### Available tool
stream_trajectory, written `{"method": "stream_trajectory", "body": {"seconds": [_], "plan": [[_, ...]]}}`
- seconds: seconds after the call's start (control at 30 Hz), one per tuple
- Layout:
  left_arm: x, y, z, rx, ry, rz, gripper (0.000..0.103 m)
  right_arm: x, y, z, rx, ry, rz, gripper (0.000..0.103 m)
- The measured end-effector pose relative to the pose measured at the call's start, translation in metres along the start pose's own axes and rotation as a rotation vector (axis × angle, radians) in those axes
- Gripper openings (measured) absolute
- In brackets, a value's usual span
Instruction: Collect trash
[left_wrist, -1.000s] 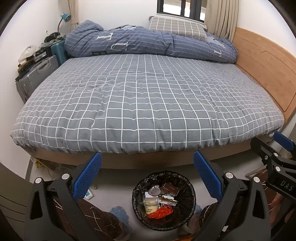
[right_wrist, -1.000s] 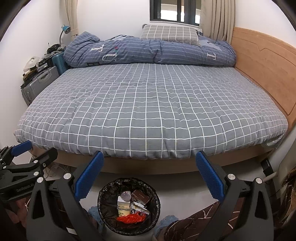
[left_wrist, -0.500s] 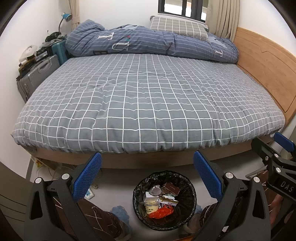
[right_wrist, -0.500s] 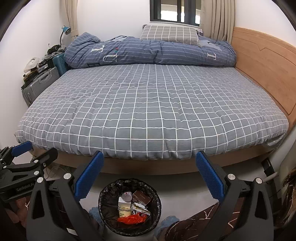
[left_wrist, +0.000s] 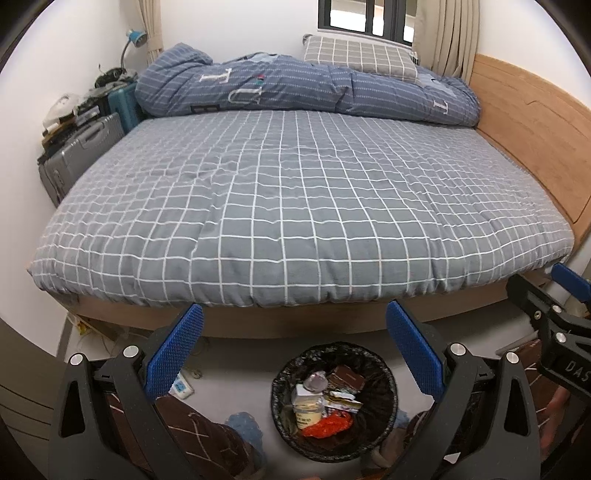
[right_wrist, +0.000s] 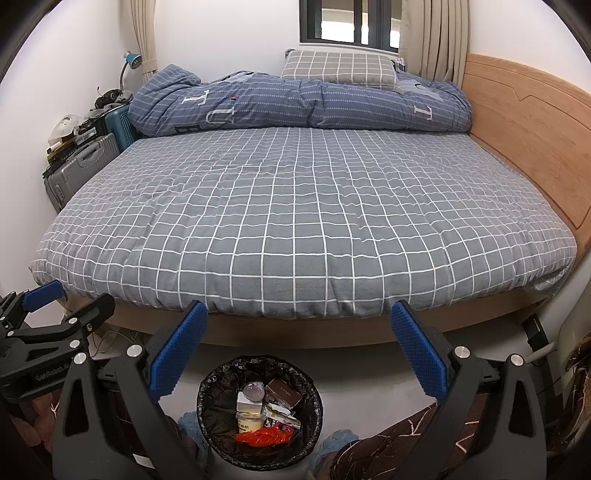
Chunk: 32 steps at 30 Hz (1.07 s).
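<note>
White letters "DAS" on the black body of the right claw (left_wrist: 567, 291), seen at the left wrist view's right edge; cut off after that. "GenRobot.AI" or similar in small white print on the left claw (right_wrist: 55, 306) body in the right wrist view, last characters hard to read. Large appliqué letters on the blue duvet (right_wrist: 295, 107): "T", "U", another "T"; a third near the edge partly hidden. Cup label in trash bin (right_wrist: 221, 380): too small to read.

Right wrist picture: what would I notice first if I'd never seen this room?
The big bed with its grey checked cover fills the middle. On the floor before it stands a black bin holding a red wrapper and other trash. The right tool, wide open, frames the bin.
</note>
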<state>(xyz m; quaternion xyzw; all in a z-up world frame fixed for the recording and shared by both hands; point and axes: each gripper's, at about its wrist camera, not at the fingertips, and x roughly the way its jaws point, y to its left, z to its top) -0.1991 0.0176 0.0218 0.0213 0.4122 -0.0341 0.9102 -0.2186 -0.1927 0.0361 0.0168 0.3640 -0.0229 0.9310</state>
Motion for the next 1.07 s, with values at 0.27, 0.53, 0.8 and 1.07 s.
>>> {"method": "stream_trajectory", "body": {"seconds": [0.27, 0.53, 0.8, 1.07], "plan": [[-0.0013, -0.0016, -0.0002, -0.007, 0.005, 0.002, 0.097, -0.0006, 0.0009, -0.0005, 0.000, -0.004, 0.001, 0.095], [-0.0006, -0.0020, -0.0006, -0.011, 0.004, 0.012, 0.097, -0.0010, 0.0015, -0.0010, 0.001, -0.004, 0.001, 0.095], [-0.0014, -0.0050, -0.0024, 0.000, -0.001, 0.011, 0.097, -0.0011, 0.0037, -0.0018, 0.000, -0.003, 0.002, 0.095], [0.0011, -0.0050, -0.0014, -0.001, 0.014, -0.006, 0.097, -0.0021, 0.0034, -0.0030, -0.001, -0.003, 0.007, 0.095]]}}
